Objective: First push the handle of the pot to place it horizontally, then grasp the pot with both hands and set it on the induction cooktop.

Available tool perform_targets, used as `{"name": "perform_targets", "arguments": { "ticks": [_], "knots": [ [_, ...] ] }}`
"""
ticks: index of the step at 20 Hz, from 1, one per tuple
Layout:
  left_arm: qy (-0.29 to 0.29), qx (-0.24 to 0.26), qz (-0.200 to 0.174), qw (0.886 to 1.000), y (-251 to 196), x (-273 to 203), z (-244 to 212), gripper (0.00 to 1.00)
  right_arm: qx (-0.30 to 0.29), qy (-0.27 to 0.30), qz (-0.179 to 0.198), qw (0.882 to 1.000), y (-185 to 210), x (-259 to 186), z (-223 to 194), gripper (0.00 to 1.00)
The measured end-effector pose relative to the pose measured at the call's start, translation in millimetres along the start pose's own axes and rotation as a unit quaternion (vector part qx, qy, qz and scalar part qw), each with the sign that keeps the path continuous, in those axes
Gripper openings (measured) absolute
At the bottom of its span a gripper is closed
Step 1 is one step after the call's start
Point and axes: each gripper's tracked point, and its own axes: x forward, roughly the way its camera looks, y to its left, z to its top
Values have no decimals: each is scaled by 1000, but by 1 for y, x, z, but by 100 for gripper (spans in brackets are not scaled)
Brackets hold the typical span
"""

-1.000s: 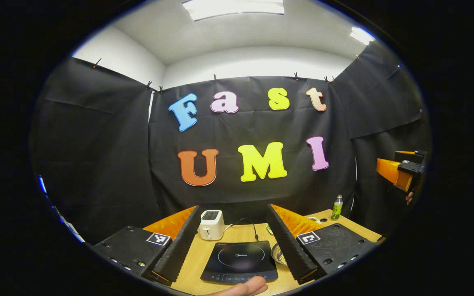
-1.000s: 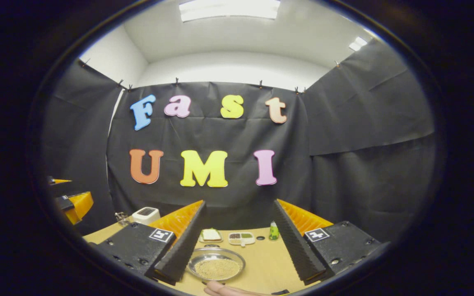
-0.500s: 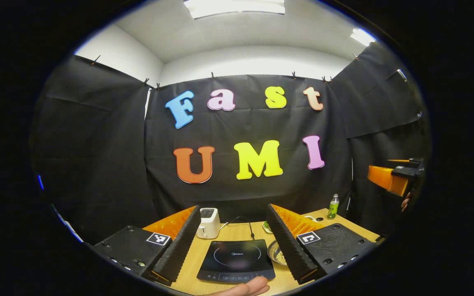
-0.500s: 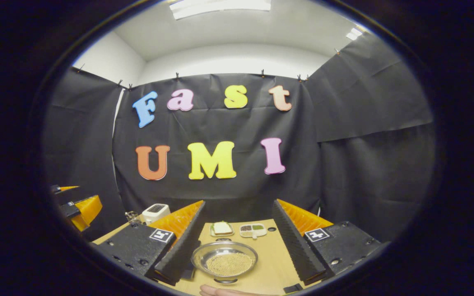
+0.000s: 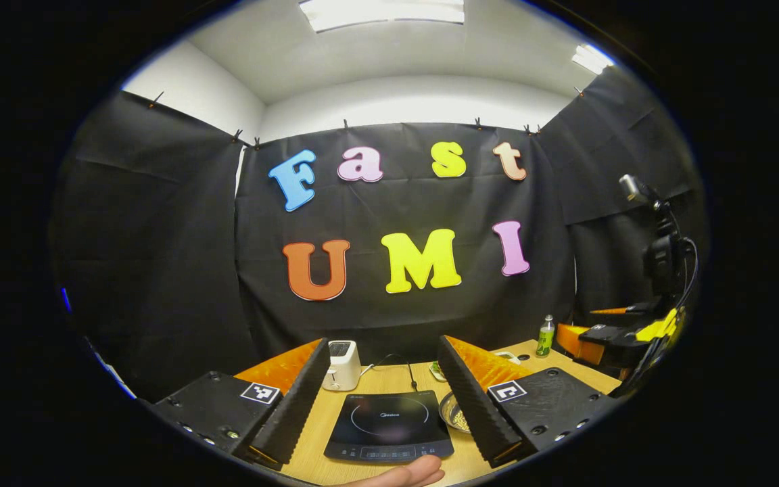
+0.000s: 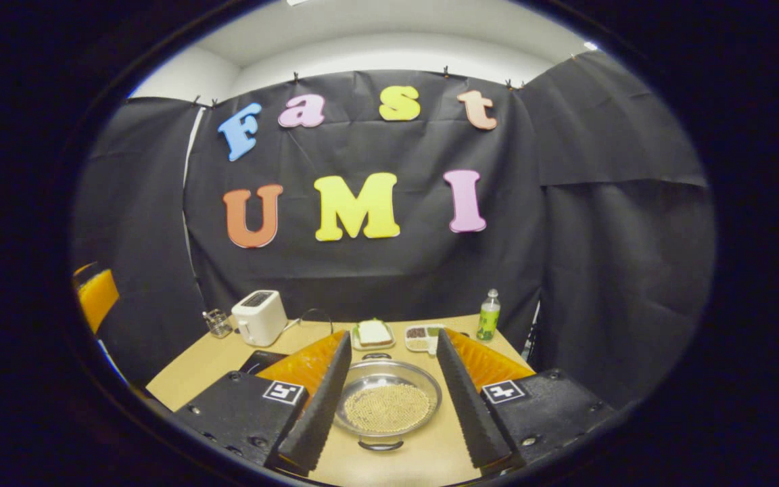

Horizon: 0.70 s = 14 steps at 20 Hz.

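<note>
A shallow steel pot (image 6: 387, 406) of small yellowish grains sits on the wooden table (image 6: 186, 368), with one loop handle (image 6: 379, 445) on its near side and one on its far side. My right gripper (image 6: 392, 335) is open above it, a finger on either side of the pot in the right gripper view. The black induction cooktop (image 5: 388, 426) lies ahead of my open left gripper (image 5: 383, 341), and nothing is held. The pot's rim (image 5: 456, 418) peeks out to the right of the cooktop, partly hidden by a finger. The right gripper (image 5: 609, 338) hangs low at the far right.
A white toaster (image 5: 342, 365) with its cord stands behind the cooktop. A green bottle (image 6: 489, 314), a plate with a sandwich (image 6: 372, 333) and a divided dish (image 6: 420, 333) sit at the back. A person's fingertip (image 5: 403, 473) shows at the bottom edge.
My right gripper has come down and forward and tipped toward the table, so the pot now lies between its fingers. The left gripper has barely moved.
</note>
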Motion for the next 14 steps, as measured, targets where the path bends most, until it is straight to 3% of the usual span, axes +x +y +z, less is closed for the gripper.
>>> {"name": "perform_targets", "arguments": {
  "ticks": [5,7,10,11,12,14],
  "knots": [
    [-20,15,5,1000,2,-9,7,96,8,80,23,996,17,36,-58,51],
    [-28,19,9,999,3,-11,8,96,21,117,49,992,30,47,-84,45],
    [-19,2,5,1000,1,-14,5,96,45,167,76,982,48,55,-122,21],
    [-20,-3,5,1000,2,-14,5,96,40,180,75,980,50,58,-132,7],
    [-21,-4,7,1000,5,-14,5,96,34,195,84,977,57,58,-143,9],
    [-22,-4,14,1000,11,-15,5,96,23,230,91,969,69,60,-170,4]
  ]
}}
